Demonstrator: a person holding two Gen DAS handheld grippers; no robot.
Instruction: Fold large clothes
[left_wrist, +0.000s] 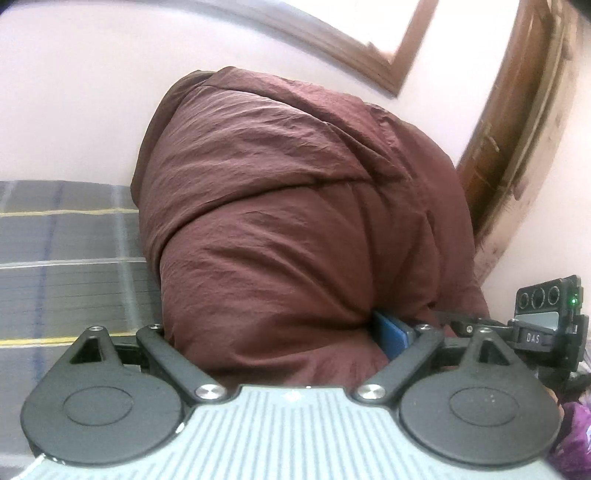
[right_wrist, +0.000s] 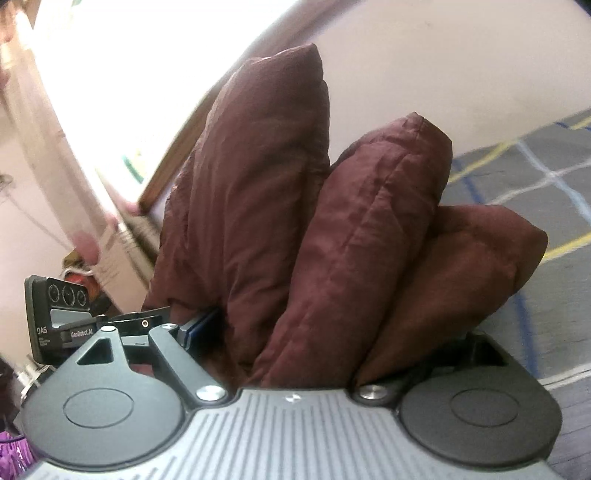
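Maroon padded garment (left_wrist: 295, 206) sits bunched between the jaws of both grippers, raised off a grey plaid bed cover (left_wrist: 66, 258).

Left gripper (left_wrist: 288, 332): jaws wide, thick roll of garment fills the gap; blue pad (left_wrist: 391, 332) on the right jaw touches fabric, left jaw hidden by it. Judged clamped on the roll, though contact on the hidden side cannot be confirmed.

Right gripper (right_wrist: 314, 332): jaws wide, 3 puffy lobes of the garment (right_wrist: 369, 240) stand up out of the gap; the blue pad (right_wrist: 201, 328) shows at the left edge of the bundle, against fabric. Judged gripping the stacked layers. The right jaw tip is buried.

Each wrist view shows the other gripper's camera unit just beside the bundle, so the 2 grippers are near each other.

Risks from here:
- Slick, springy padding could squeeze out of a wide grip; the outermost right lobe looks least secured.
- Lobes are uneven, so a fold laid down now would likely be lopsided.
- Grippers close together could knock one another.
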